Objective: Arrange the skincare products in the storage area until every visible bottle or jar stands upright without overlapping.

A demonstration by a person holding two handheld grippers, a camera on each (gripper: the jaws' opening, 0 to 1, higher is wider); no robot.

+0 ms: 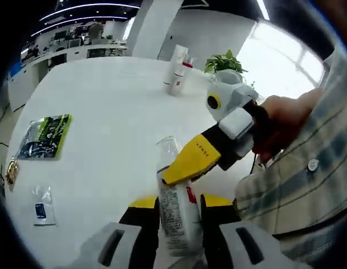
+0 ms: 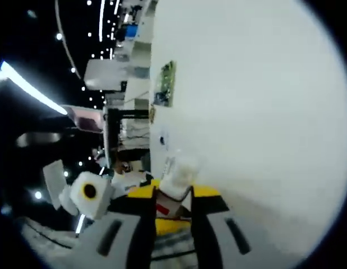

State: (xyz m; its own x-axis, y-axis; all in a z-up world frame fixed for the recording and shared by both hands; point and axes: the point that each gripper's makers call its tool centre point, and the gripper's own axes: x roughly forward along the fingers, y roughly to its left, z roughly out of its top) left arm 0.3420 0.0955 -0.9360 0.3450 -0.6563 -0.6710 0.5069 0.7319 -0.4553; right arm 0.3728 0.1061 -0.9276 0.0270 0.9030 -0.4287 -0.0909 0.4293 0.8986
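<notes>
The white table [image 1: 106,112] takes up most of both views. In the left gripper view a person's sleeve [image 1: 296,185] and hand [image 1: 280,126] sit at 3 o'clock, holding the right gripper [image 1: 190,162], which reaches in from the right.

Step in hand, as a guess: both grippers share one clear bottle [image 1: 176,207] w/ a printed label and a red mark, held over the table at approx 6 o'clock in the left gripper view. It looks like a two-tool regrip or handover before the bottle is stood up. The next move likely calls for one gripper to let go while the other keeps it steady, then setting the base flat on bare table, away from the others.

Jaws: the left gripper [image 1: 179,216] has its jaws pressed to the bottle's sides, clamped on the lower body. The right gripper's jaws close round the bottle's upper part; in the right gripper view [image 2: 174,204] the cap end pokes up between them.

Other items: two white tubes or bottles [image 1: 177,70] stand upright at 12 o'clock, near a green plant [image 1: 225,61]. A green packet [image 1: 45,136] lies at 9 o'clock and a small sachet [image 1: 42,206] at 8 o'clock, well apart from the bottle.
</notes>
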